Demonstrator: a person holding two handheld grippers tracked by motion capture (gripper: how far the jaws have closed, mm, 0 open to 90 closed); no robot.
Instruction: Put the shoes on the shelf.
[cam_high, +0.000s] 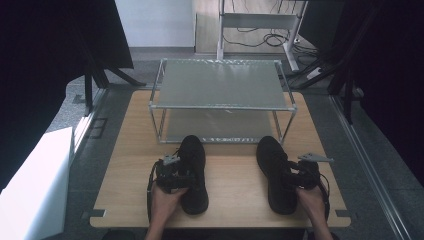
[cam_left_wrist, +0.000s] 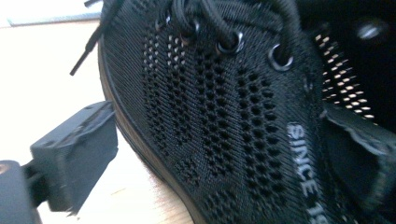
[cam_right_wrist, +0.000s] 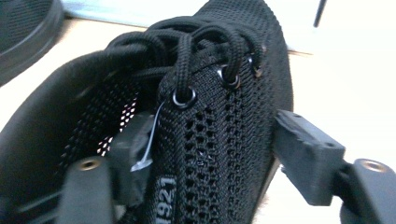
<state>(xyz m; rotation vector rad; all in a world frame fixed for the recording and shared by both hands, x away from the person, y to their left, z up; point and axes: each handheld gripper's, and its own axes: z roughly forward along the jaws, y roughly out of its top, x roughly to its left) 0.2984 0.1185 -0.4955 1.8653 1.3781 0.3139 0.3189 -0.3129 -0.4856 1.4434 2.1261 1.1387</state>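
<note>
- Two black mesh shoes on a wooden table (cam_high: 230, 200), toes pointing away toward a two-tier metal rack (cam_high: 222, 100) at the far side; both rack shelves bare.
- Left shoe (cam_high: 194, 172) just in front of the rack's lower shelf, left of centre; right shoe (cam_high: 276, 175) well apart from it, toward the table's right.
- Left gripper (cam_high: 176, 175) held in the left hand (cam_high: 165, 197), pressed against the left shoe's outer side, about mid-length.
- Left gripper view: one jaw outside the sole edge at lower left, a small gap from the shoe wall; other jaw inside the shoe opening at right, with the laced side wall (cam_left_wrist: 219, 130) between them. Jaws spread around the wall, not yet clamped.
- Right gripper (cam_high: 300, 175) held in the right hand (cam_high: 312, 202), at the right shoe's outer side near the collar.
- Right gripper view: left jaw inside the shoe, touching the inner wall; right jaw outside, just beside the mesh. Side wall with eyelets (cam_right_wrist: 219, 135) between them. Cannot tell whether squeezed tight or merely straddling.
</note>
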